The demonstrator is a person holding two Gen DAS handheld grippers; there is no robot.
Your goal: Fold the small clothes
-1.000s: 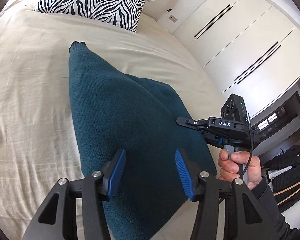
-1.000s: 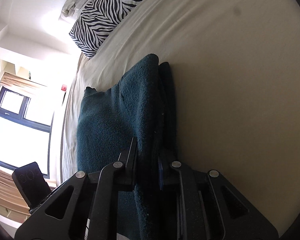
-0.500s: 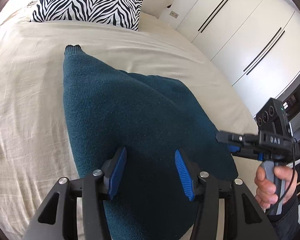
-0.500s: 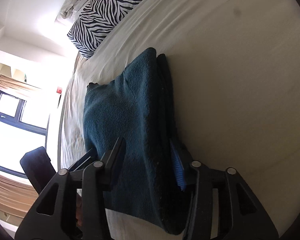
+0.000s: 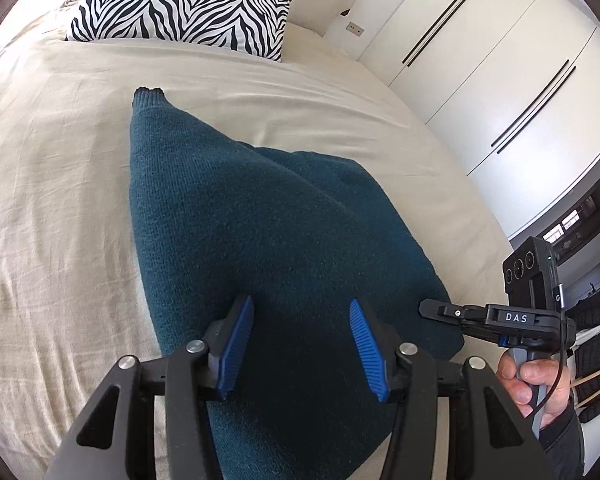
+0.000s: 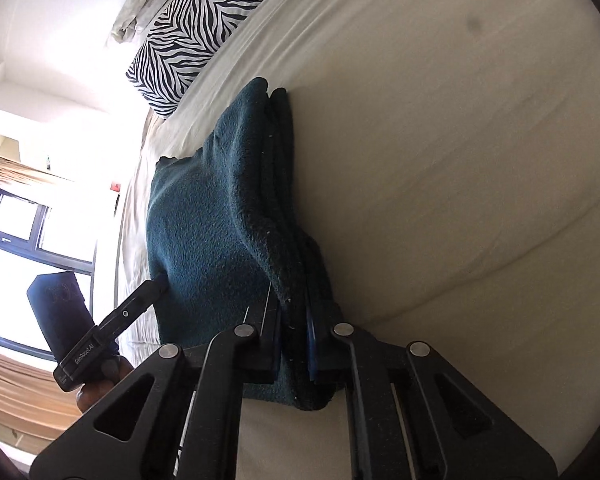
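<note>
A dark teal knit sweater (image 5: 260,248) lies folded on the cream bed sheet (image 5: 52,200); one cuff points toward the pillow. My left gripper (image 5: 302,340) is open, its blue pads hovering just above the sweater's near end. My right gripper (image 6: 294,334) is shut on the sweater's (image 6: 204,232) near right edge, pinching several layers. In the left wrist view the right gripper (image 5: 432,307) shows at the sweater's right corner. In the right wrist view the left gripper (image 6: 140,300) shows at the left.
A zebra-print pillow (image 5: 180,4) lies at the head of the bed, also seen in the right wrist view (image 6: 196,32). White wardrobe doors (image 5: 500,72) stand to the right of the bed. A window (image 6: 28,232) is on the far side.
My right gripper was shut on the sweater, opened half a second ago, and has shut on its right edge again. My left gripper stayed open above the sweater.
</note>
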